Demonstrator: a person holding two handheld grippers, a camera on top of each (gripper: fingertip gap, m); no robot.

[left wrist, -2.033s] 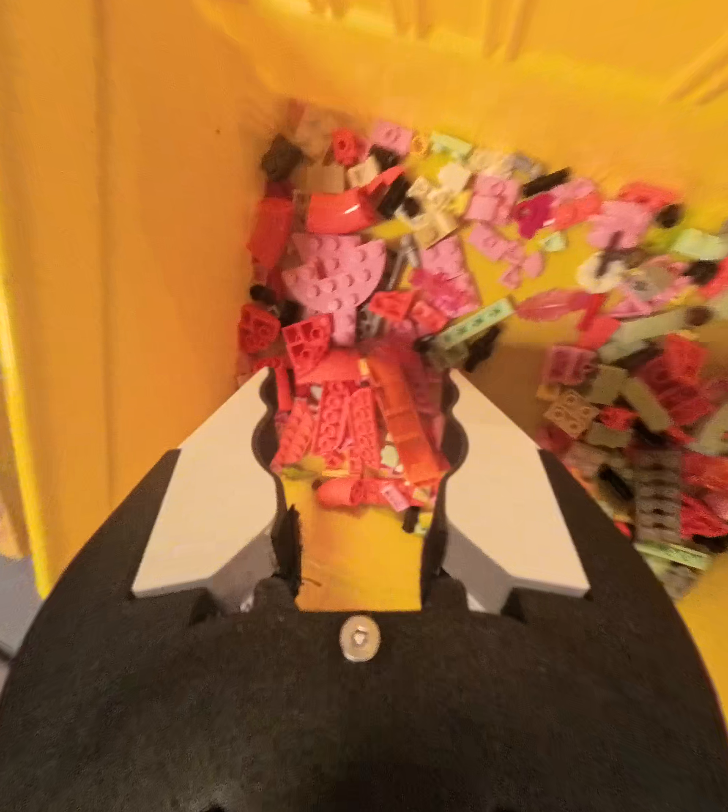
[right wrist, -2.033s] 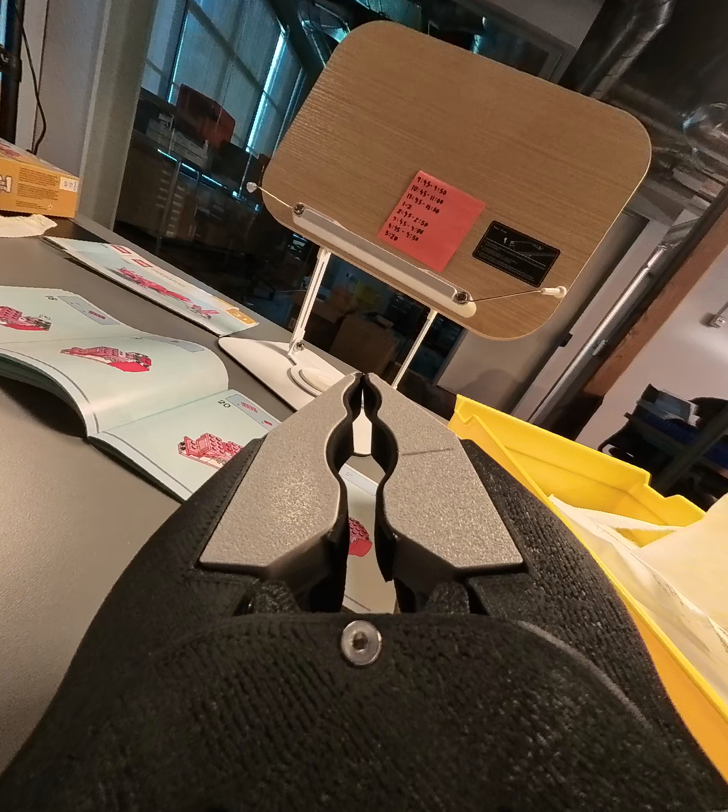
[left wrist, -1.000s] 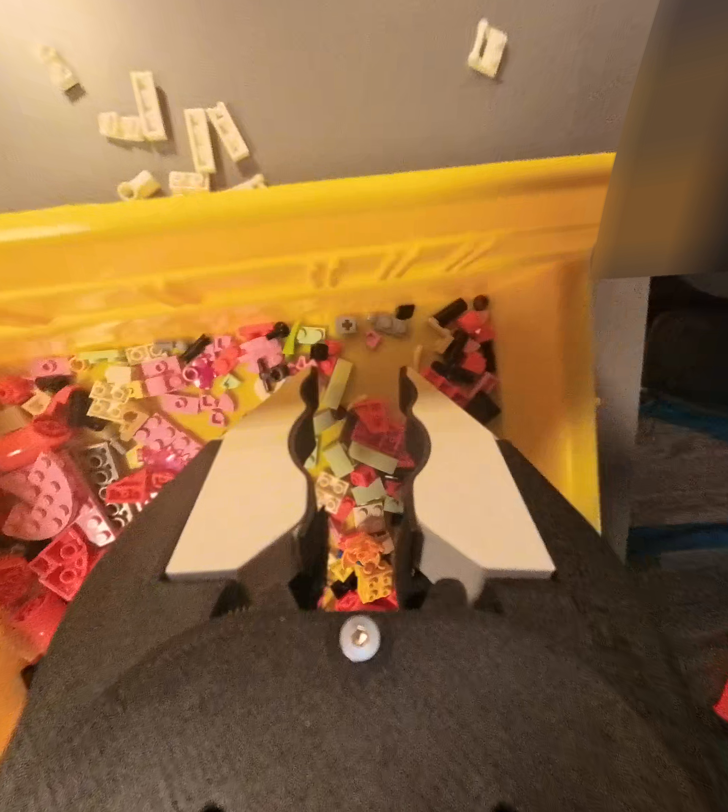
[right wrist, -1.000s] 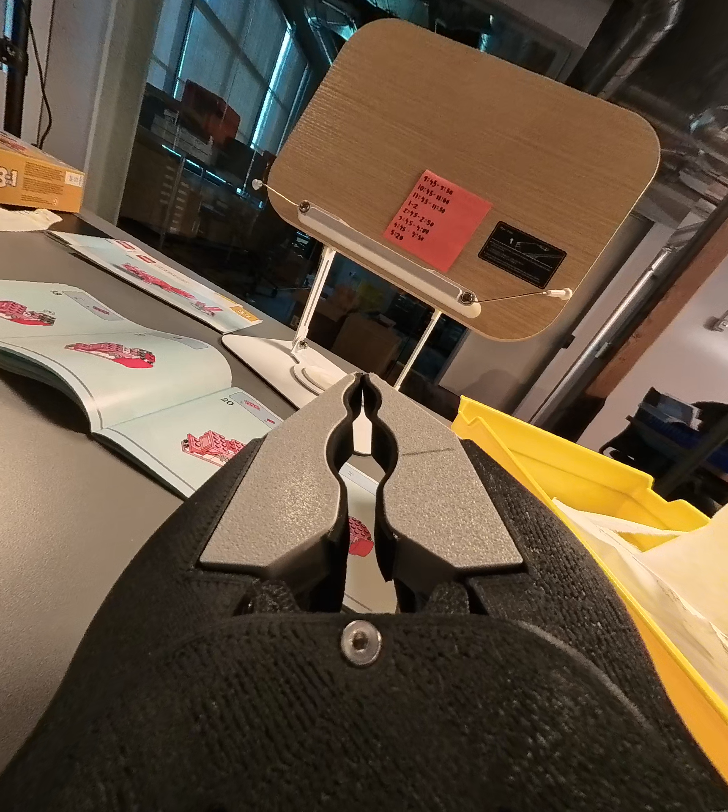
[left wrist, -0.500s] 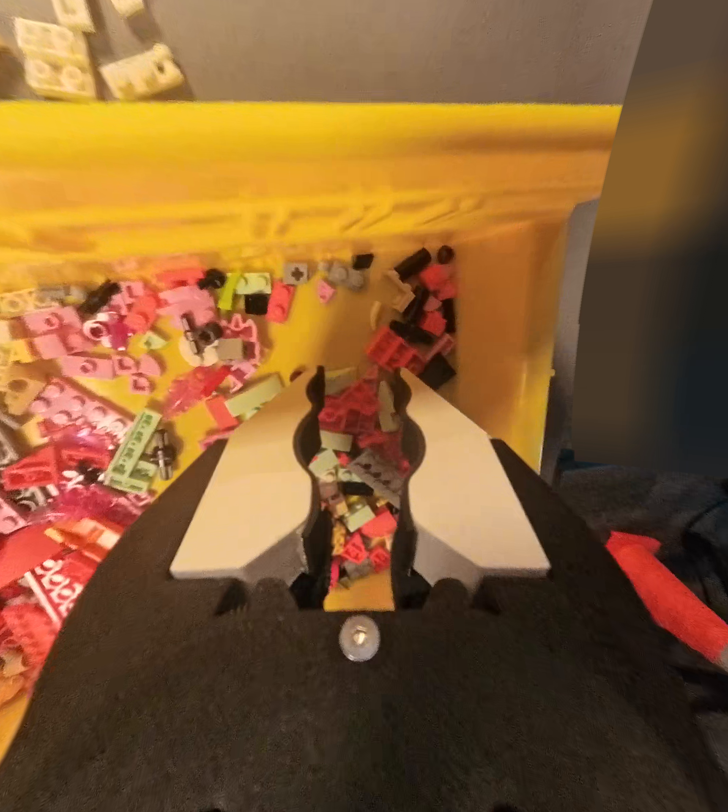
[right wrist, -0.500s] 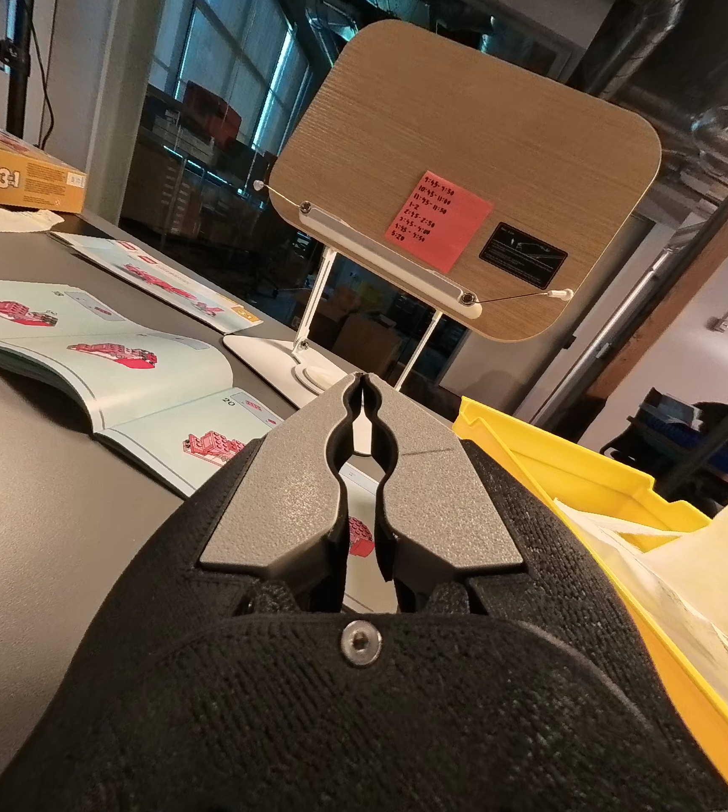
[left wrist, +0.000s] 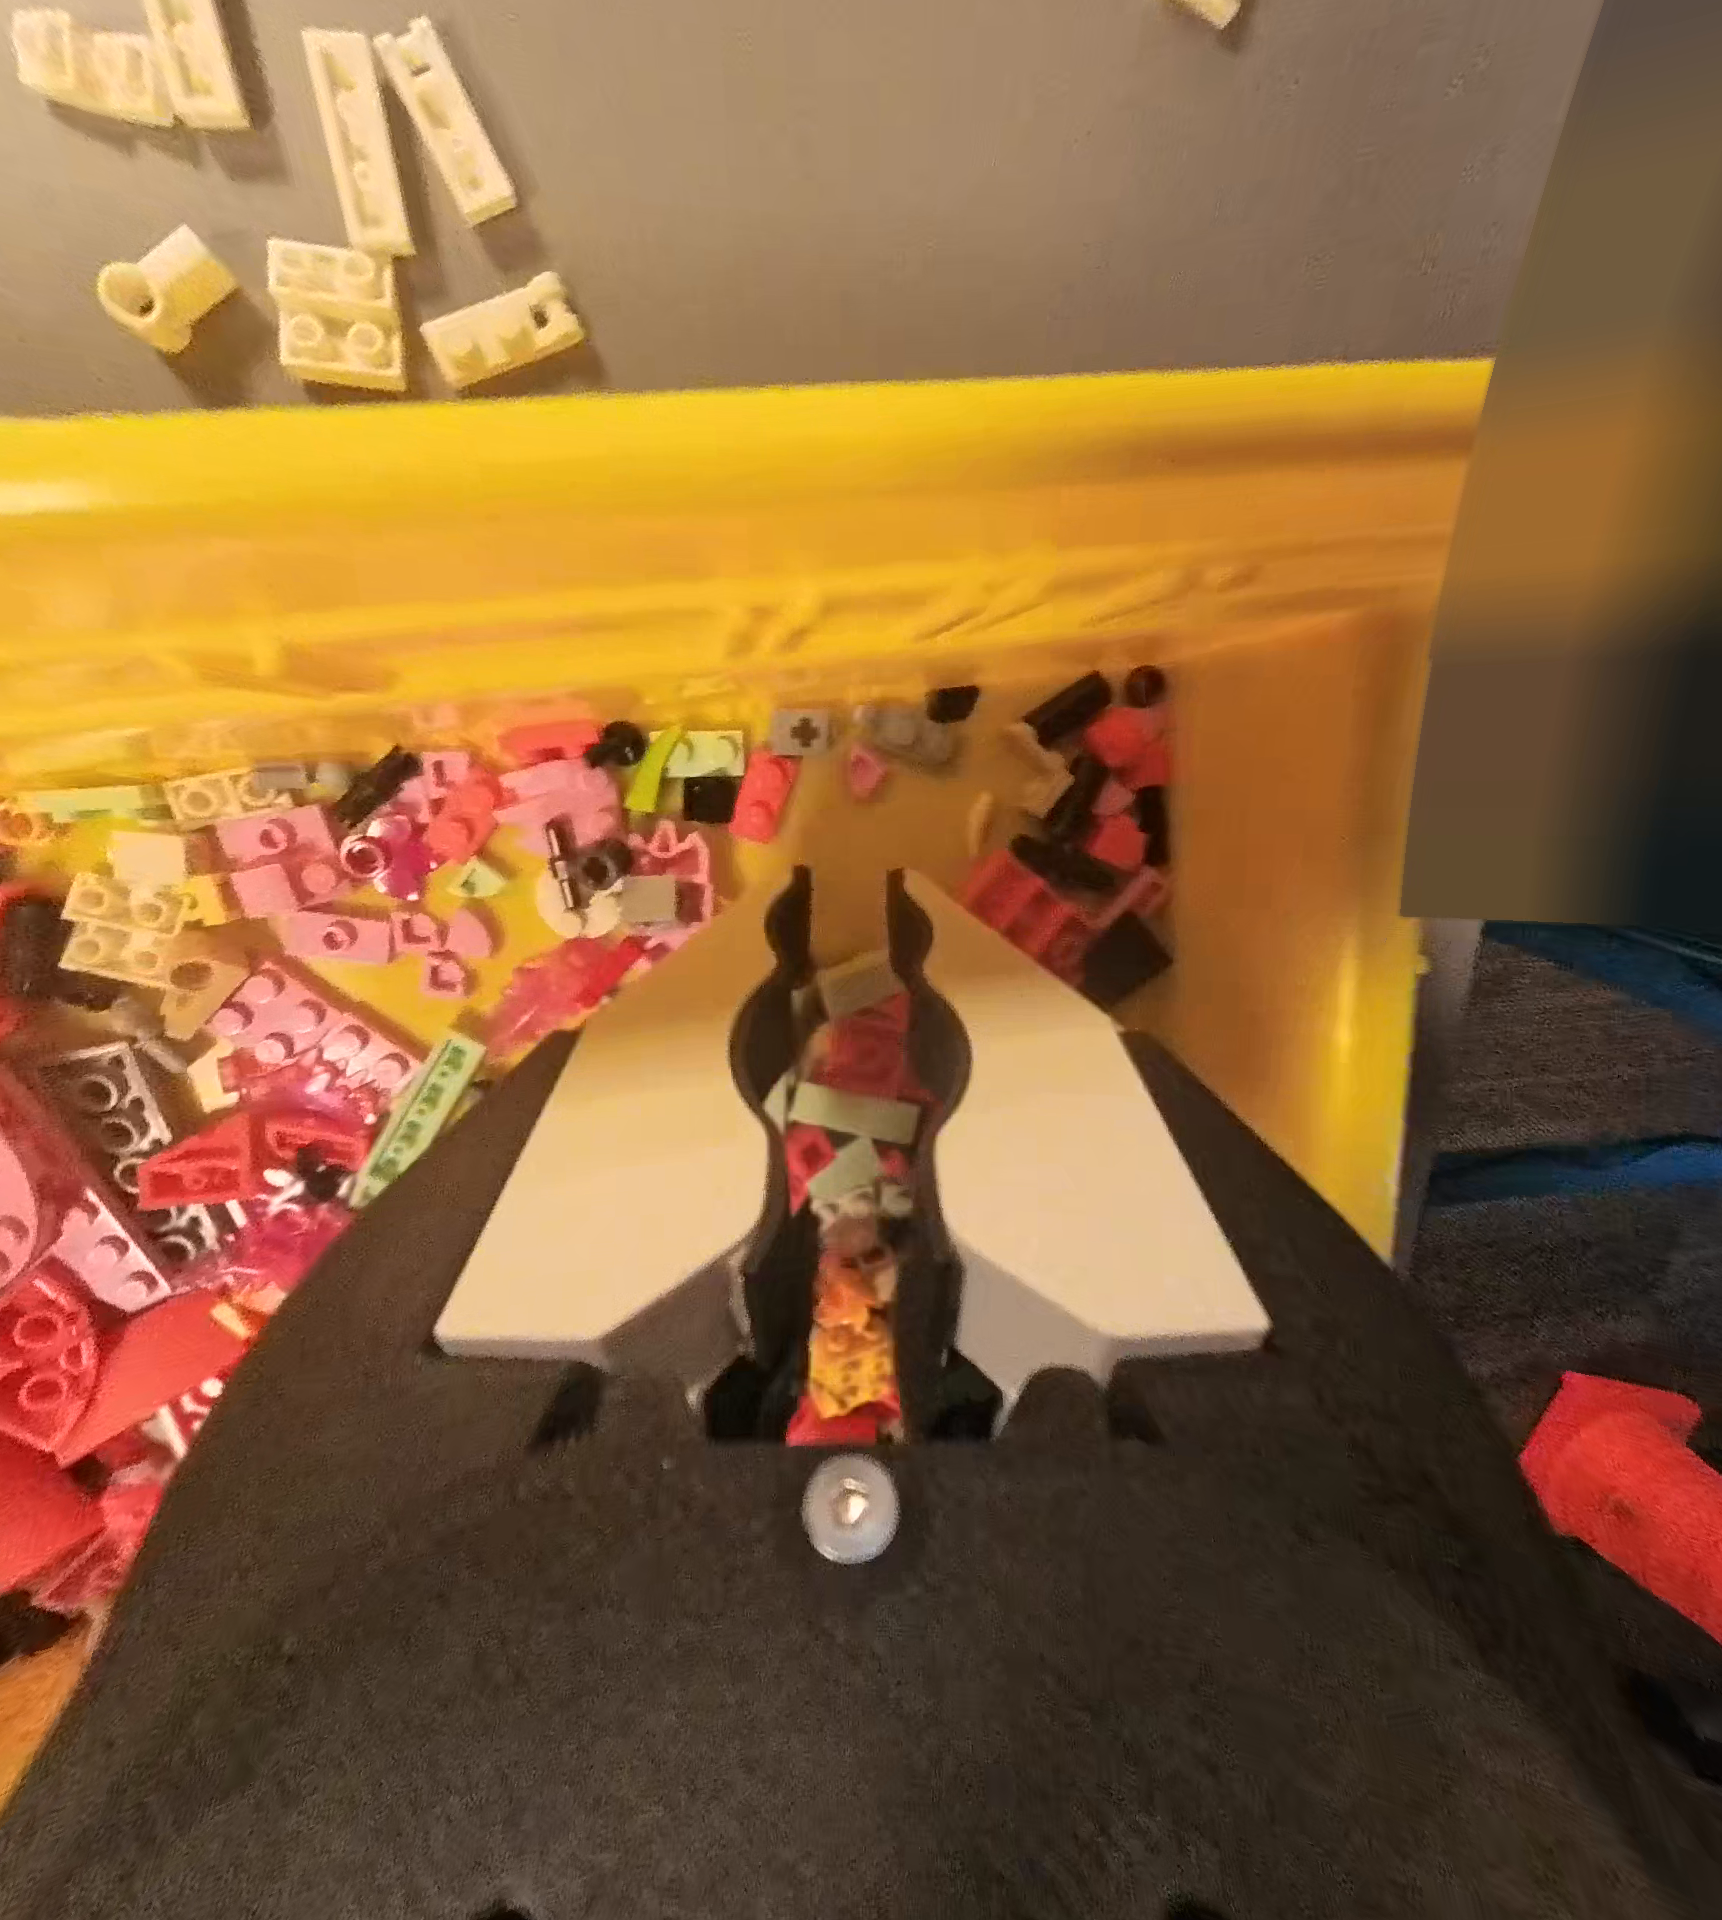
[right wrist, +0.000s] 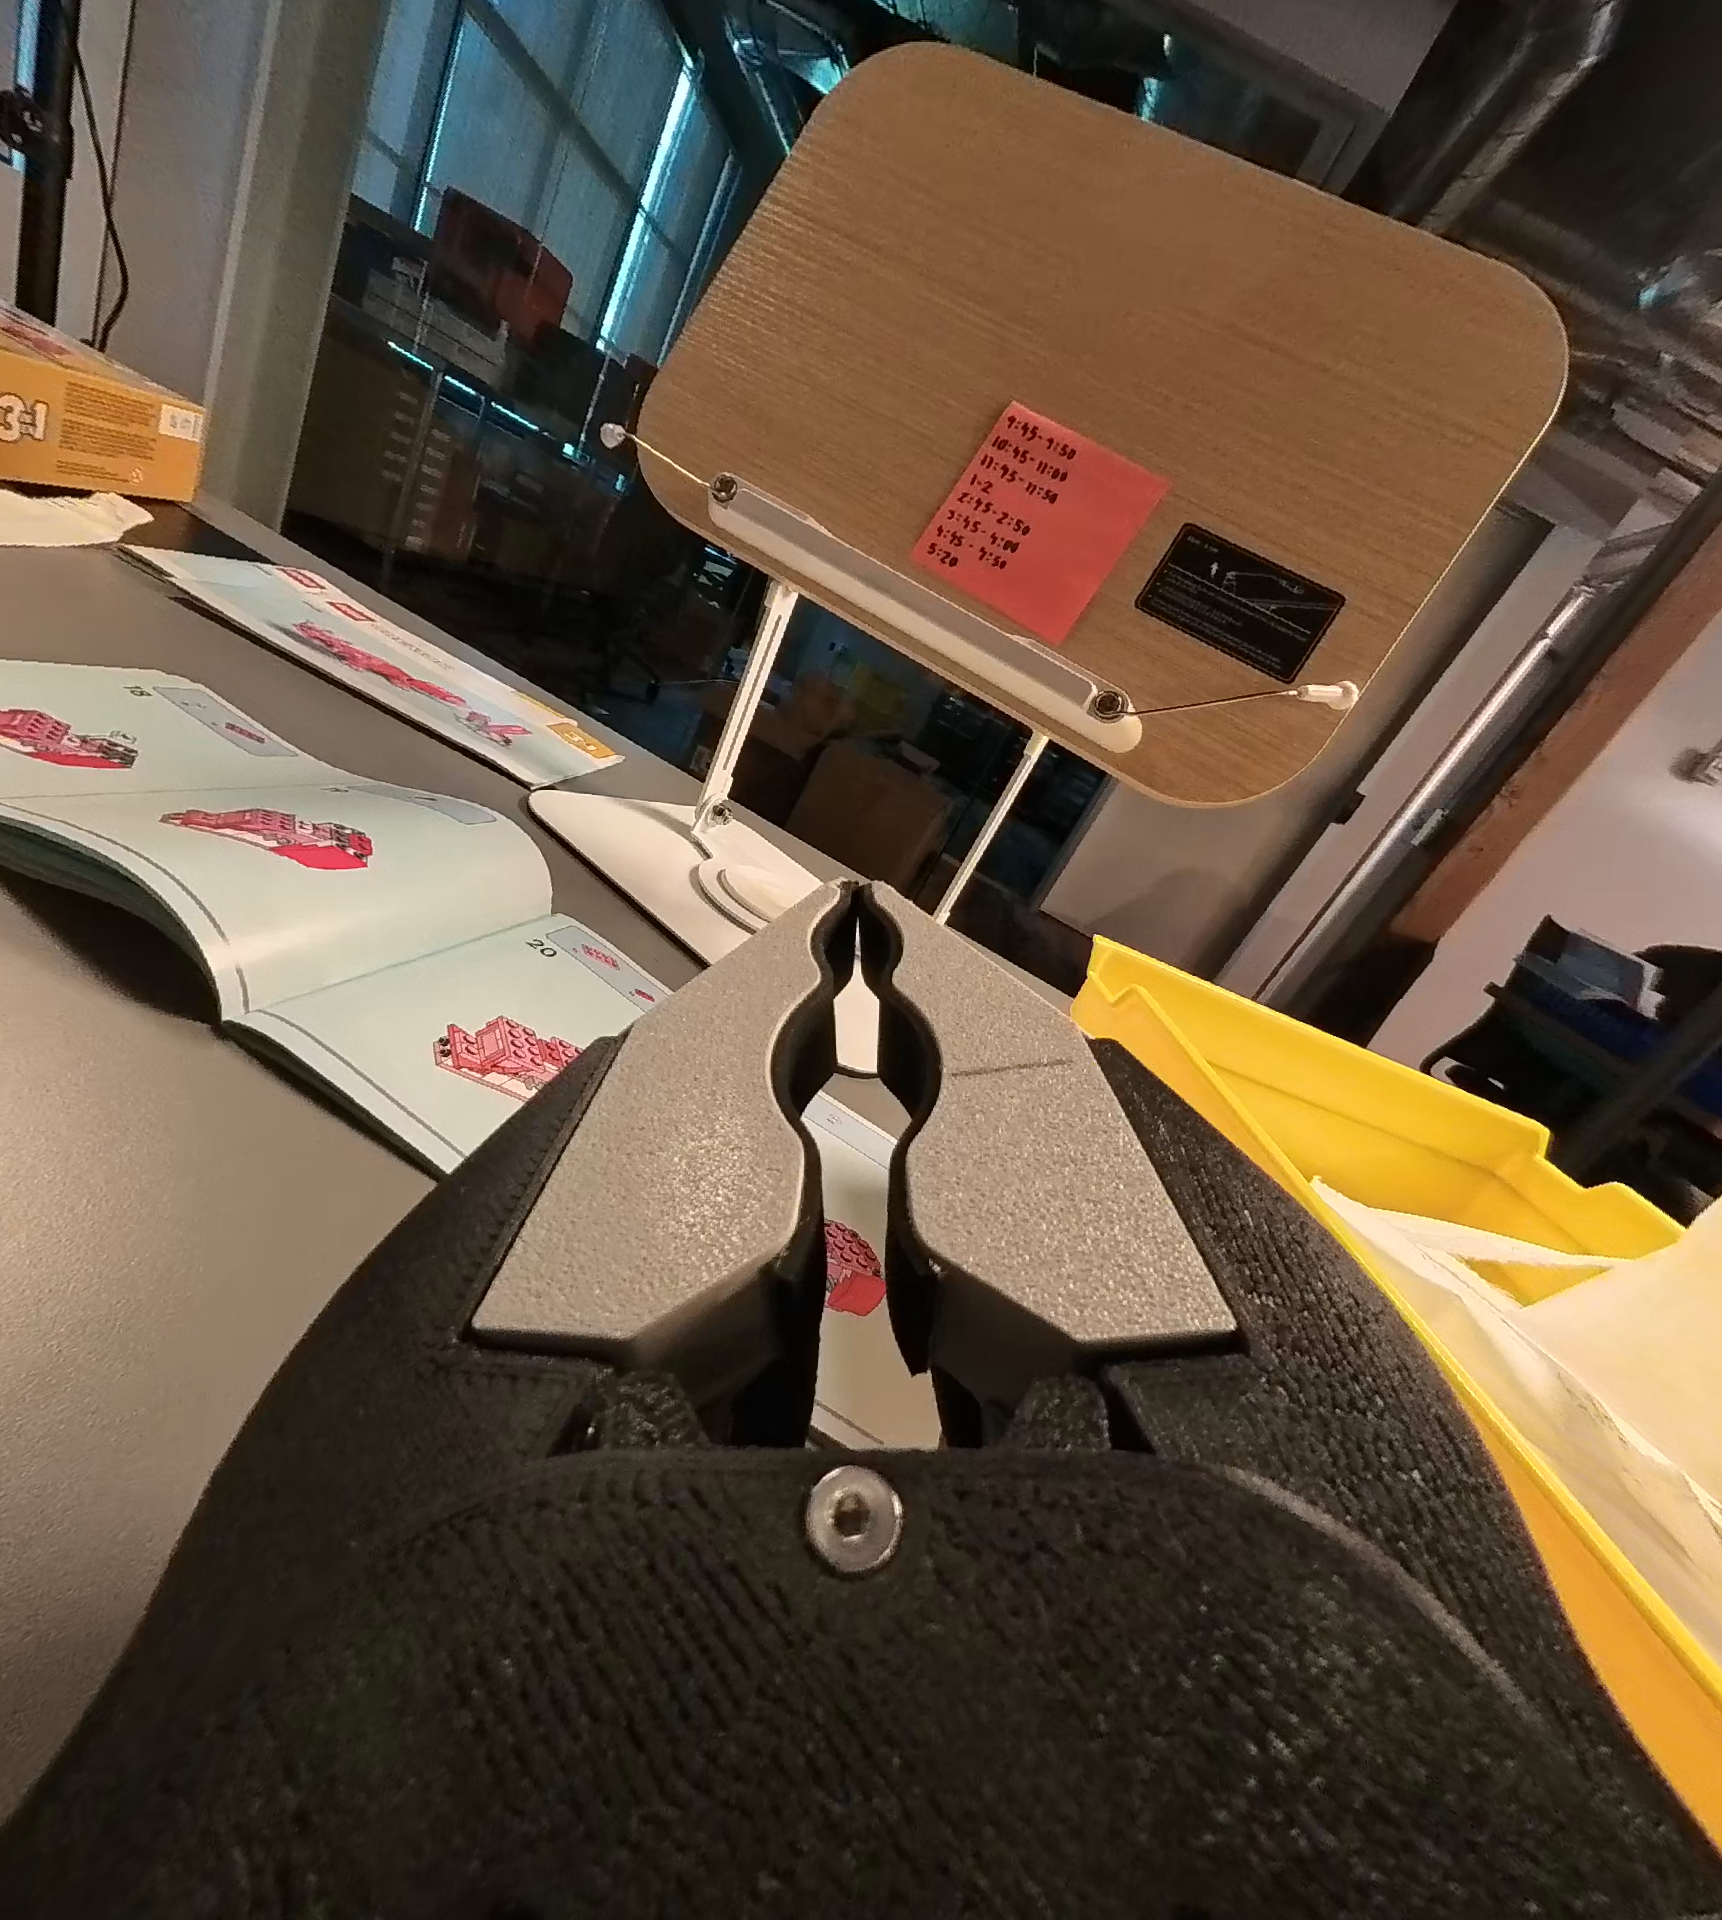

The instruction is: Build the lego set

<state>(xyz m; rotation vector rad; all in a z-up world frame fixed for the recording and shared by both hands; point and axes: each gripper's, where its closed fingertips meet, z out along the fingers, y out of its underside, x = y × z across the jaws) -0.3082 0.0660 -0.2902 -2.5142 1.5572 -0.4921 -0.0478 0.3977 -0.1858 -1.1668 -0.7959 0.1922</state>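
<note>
Left gripper (left wrist: 844,883) a little open over a yellow bin (left wrist: 628,540) of small bricks (left wrist: 317,935), gripping nothing
Right gripper (right wrist: 855,894) pinched tight on air, low over the grey table (right wrist: 109,1247), just beside one open booklet (right wrist: 317,883). Farther back, one more booklet (right wrist: 400,655), one orange box (right wrist: 57,416), and one wooden book stand (right wrist: 1096,364) with one pink note (right wrist: 1033,520) and one black label (right wrist: 1241,603). At the right, one bin with papers (right wrist: 1356,1122). Past the brick bin, about eight pale pieces (left wrist: 358,135) loose on the table; too many bricks to count

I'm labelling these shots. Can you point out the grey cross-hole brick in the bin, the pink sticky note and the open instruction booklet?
grey cross-hole brick (left wrist: 807,734): left wrist view, its face.
pink sticky note (right wrist: 1039,520): right wrist view, its middle.
open instruction booklet (right wrist: 317,883): right wrist view, right-hand page.
</note>
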